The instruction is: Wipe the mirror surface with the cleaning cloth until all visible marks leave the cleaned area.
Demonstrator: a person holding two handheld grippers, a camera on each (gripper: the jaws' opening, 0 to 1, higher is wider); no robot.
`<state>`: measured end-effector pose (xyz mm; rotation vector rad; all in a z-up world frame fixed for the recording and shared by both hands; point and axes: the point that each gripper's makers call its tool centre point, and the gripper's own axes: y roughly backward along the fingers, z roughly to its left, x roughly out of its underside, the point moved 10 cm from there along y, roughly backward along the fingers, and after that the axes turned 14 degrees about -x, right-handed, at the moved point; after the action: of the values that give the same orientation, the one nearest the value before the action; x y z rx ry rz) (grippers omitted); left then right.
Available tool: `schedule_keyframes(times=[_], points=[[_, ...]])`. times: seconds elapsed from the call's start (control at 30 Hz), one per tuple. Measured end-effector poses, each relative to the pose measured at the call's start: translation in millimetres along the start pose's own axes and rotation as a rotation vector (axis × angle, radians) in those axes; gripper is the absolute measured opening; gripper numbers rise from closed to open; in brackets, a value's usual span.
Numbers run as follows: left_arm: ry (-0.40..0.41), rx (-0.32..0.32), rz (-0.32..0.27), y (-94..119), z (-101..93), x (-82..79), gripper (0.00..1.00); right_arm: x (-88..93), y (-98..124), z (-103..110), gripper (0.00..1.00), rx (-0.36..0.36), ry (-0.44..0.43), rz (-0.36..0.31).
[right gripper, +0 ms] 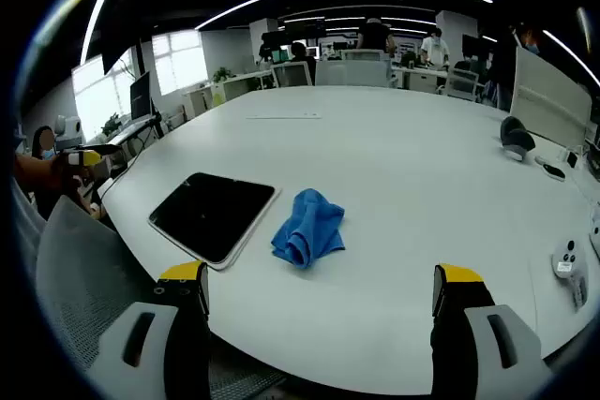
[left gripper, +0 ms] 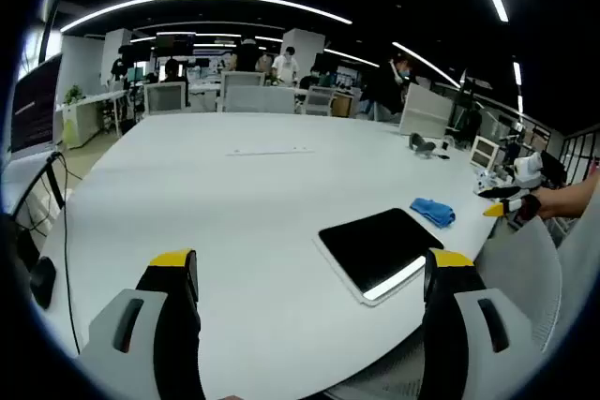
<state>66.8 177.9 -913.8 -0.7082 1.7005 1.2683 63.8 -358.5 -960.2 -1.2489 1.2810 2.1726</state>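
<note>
Both grippers' jaws gape wide, empty; blue cloth lies beside the dark mirror.

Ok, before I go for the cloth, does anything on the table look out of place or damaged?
Nothing stands out. The mirror lies flat near the table edge, set at an angle to it, with no cracks visible. The blue cloth sits crumpled beside it, apart from it. Both grippers are open and hold nothing.

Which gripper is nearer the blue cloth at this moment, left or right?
Right. The right gripper faces the blue cloth, which lies just ahead between its open jaws. From the left gripper, the cloth lies farther off, beyond the mirror.
</note>
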Motion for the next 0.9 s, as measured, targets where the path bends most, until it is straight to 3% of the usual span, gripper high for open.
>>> schedule_keyframes(times=[0.07, 0.17, 0.3, 0.47, 0.57, 0.63, 0.73, 0.9], points=[[-0.11, 0.008, 0.001, 5.7, 3.3, 0.1, 0.99, 0.4, -0.3, 0.6, 0.98, -0.007, -0.004, 0.002], [-0.051, 0.003, 0.026, 7.0, 13.5, -1.6, 0.99, 5.3, -1.0, -2.3, 0.99, -0.002, -0.01, 0.008], [-0.005, -0.058, -0.022, 5.8, 21.1, -7.3, 0.99, 7.8, 1.0, 3.4, 0.99, 0.002, -0.02, 0.001], [-0.01, -0.066, -0.067, 4.4, 15.6, -18.4, 0.99, 8.4, 0.8, 6.9, 0.99, -0.005, -0.019, 0.011], [-0.103, -0.091, -0.032, 4.5, 12.0, -22.8, 0.99, 5.3, 0.7, 8.6, 0.99, -0.004, -0.03, -0.009], [-0.165, -0.089, -0.043, 4.6, 7.6, -27.7, 0.99, 4.1, -0.1, 10.2, 0.99, -0.006, -0.026, -0.008], [-0.141, -0.067, -0.072, 4.6, 0.4, -35.5, 0.99, 3.6, -0.9, 10.2, 0.99, -0.005, -0.024, -0.01], [-0.144, -0.058, -0.066, 0.9, -5.5, -32.7, 0.99, 2.3, -0.7, 11.9, 0.99, -0.005, -0.028, -0.019]])
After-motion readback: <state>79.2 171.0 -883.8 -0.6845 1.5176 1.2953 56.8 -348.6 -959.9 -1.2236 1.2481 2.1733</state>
